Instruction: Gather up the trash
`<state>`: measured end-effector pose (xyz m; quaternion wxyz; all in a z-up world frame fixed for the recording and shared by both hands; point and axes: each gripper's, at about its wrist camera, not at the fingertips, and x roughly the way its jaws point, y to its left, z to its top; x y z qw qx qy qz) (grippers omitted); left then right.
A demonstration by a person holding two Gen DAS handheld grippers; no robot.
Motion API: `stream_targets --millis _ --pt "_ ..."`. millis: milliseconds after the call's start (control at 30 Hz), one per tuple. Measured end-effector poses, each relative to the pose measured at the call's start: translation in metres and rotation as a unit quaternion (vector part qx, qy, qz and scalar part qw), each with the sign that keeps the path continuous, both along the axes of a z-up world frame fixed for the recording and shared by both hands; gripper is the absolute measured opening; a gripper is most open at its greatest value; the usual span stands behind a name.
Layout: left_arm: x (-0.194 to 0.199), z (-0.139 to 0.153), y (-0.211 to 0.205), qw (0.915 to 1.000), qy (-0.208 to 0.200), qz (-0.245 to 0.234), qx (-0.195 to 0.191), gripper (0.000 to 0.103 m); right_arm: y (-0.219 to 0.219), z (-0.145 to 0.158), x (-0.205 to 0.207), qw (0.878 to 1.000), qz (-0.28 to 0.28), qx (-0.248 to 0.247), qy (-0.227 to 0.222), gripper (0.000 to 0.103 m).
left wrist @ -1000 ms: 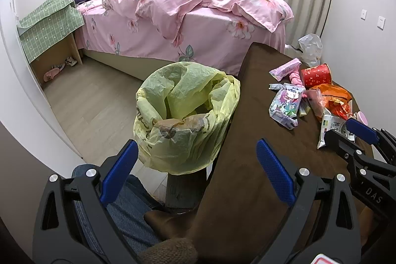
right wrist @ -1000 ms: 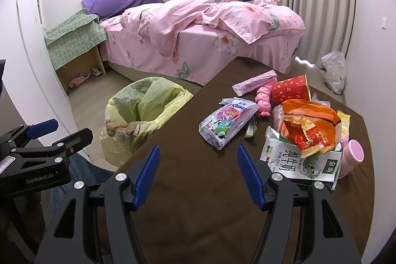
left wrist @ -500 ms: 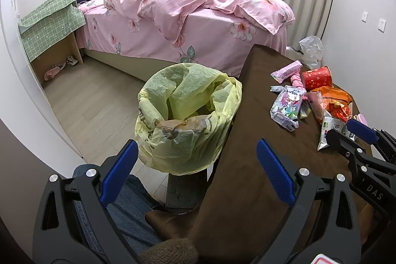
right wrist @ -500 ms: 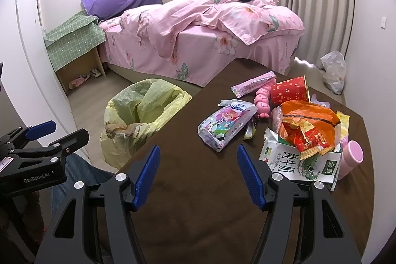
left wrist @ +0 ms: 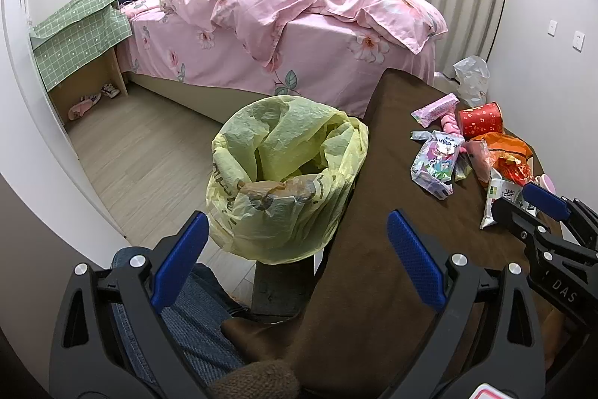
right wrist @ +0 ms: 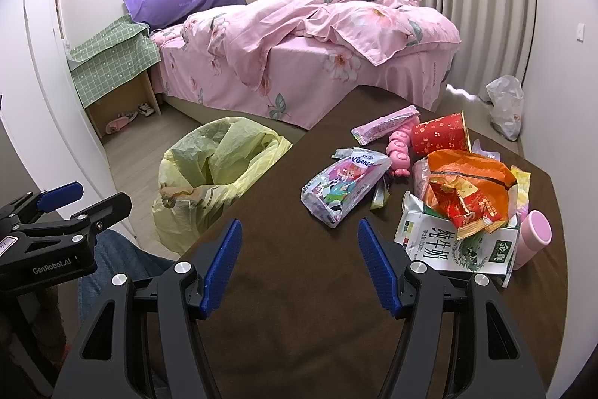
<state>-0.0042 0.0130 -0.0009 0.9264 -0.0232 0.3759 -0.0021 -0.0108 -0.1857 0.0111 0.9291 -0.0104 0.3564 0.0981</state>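
A bin lined with a yellow bag (left wrist: 284, 174) (right wrist: 209, 174) stands on the floor beside the brown table (left wrist: 373, 268) (right wrist: 299, 305). Trash lies in a heap on the table: a Kleenex tissue pack (right wrist: 344, 186) (left wrist: 435, 163), a flattened milk carton (right wrist: 456, 245), an orange snack bag (right wrist: 467, 186), a red paper cup (right wrist: 441, 135), a pink wrapper (right wrist: 385, 129) and a pink cup (right wrist: 534, 238). My left gripper (left wrist: 295, 249) hovers open near the bin with nothing in it. My right gripper (right wrist: 297, 264) is open over the table, short of the tissue pack.
A bed with pink bedding (right wrist: 317, 47) fills the far side of the room. A small cabinet under a green cloth (left wrist: 78, 36) stands at the left wall. A white plastic bag (right wrist: 506, 103) lies on the floor by the curtain. A person's jeans-clad leg (left wrist: 187, 324) shows below the left gripper.
Both views have shifted slightly; the bin and trash heap sit a little farther right and lower in frame. Both grippers stay open and hold nothing.
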Motion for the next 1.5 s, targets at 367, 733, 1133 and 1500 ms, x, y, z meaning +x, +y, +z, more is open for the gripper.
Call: stream_targets --millis 367,733,1133,1500 --pt "0.000 -0.002 0.001 1.0000 0.003 0.001 0.000 0.092 0.002 0.000 0.001 1.000 0.000 -0.001 0.002 0.061" --pt "0.000 -0.003 0.001 1.0000 0.003 0.001 0.000 0.092 0.001 0.000 0.001 1.000 0.000 0.001 0.002 0.061" --pt "0.000 -0.003 0.001 1.0000 0.003 0.001 0.000 0.092 -0.001 0.000 0.001 1.000 -0.001 0.001 0.002 0.061" --pt "0.006 0.001 -0.014 0.9997 -0.009 -0.024 0.004 0.092 -0.020 0.002 0.000 1.000 -0.022 -0.001 -0.008 0.061"
